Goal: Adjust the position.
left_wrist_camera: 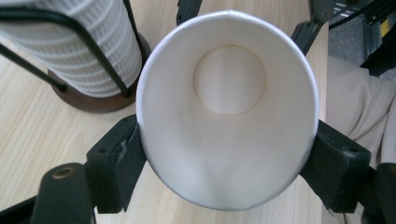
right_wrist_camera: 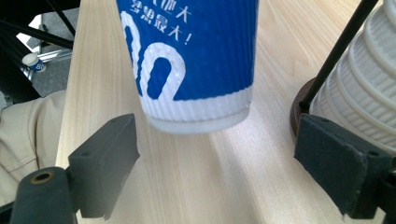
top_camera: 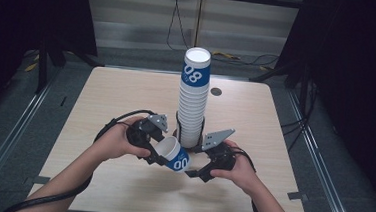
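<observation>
In the high view, a tall stack of white ribbed paper cups (top_camera: 192,104), topped by one with a blue printed band, stands in a black wire holder on a round dark base at the centre of the pale wooden surface (top_camera: 106,95). Just below it, at lower centre, the left tongs (top_camera: 158,154) hold a single blue-and-white ribbed paper cup (top_camera: 174,155) tilted on its side, open mouth toward the left, while the right tongs (top_camera: 197,173) sit just beside its base. In the left gripper view, the cup's white interior faces the camera, and the two black jaws press its rim from either side, squeezing it slightly oval; the stack (left_wrist_camera: 74,46) stands at upper left. In the right gripper view, the cup's blue printed wall and white bottom edge (right_wrist_camera: 196,70) hang at upper centre, with the jaws spread wide and apart from it below. The step looks like a hand-over of the single cup. Next, the right tongs would need to advance so the base lies between the jaws, then close gently enough not to crush it.
</observation>
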`<state>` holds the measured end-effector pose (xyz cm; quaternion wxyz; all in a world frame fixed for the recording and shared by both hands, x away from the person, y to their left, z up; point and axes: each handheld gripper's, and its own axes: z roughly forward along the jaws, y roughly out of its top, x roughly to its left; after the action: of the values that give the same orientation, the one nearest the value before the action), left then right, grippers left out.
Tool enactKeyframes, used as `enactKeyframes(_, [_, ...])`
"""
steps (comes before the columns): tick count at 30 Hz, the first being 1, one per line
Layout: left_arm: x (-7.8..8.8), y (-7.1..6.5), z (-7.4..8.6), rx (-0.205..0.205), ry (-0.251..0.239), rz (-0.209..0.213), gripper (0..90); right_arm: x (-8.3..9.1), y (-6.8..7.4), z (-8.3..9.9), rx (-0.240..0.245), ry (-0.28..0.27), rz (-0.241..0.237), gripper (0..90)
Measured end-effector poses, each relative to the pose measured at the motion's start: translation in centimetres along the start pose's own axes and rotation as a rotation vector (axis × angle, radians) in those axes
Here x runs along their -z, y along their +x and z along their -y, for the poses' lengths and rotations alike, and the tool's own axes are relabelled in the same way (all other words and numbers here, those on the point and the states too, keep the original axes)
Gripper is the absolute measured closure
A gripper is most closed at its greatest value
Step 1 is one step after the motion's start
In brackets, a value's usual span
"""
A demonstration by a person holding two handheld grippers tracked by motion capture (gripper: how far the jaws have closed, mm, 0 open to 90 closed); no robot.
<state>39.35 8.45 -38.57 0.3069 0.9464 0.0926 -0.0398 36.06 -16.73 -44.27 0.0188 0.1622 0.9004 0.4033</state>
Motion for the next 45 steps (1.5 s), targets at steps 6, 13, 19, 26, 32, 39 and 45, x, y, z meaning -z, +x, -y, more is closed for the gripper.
enactKeyframes(6, [0.0,0.1,0.4,0.017,0.027,-0.017,21.1,0.1,-0.1,0.1,-0.005,0.011,0.0,12.8])
enactKeyframes(13, [0.1,0.7,0.9,0.029,0.062,-0.023,20.8,0.3,-0.1,0.1,-0.002,0.026,0.003,12.8])
enactKeyframes(19, [0.1,1.0,1.3,0.063,0.086,-0.021,20.5,0.4,-0.1,0.1,-0.001,0.057,0.017,12.8])
enactKeyframes(26, [0.2,1.6,1.8,0.065,0.117,-0.044,20.3,0.4,-0.2,0.3,0.006,0.067,0.017,12.8])
enactKeyframes(32, [0.3,1.8,2.0,0.076,0.156,-0.082,19.9,0.4,-0.2,0.3,0.006,0.071,0.02,12.8])
enactKeyframes(39, [0.4,2.5,2.7,0.101,0.196,-0.107,19.6,0.4,-0.1,0.3,0.006,0.076,0.023,12.8])
enactKeyframes(45, [0.2,2.8,3.0,0.118,0.227,-0.119,19.4,0.4,-0.1,0.3,0.009,0.073,0.023,12.9])
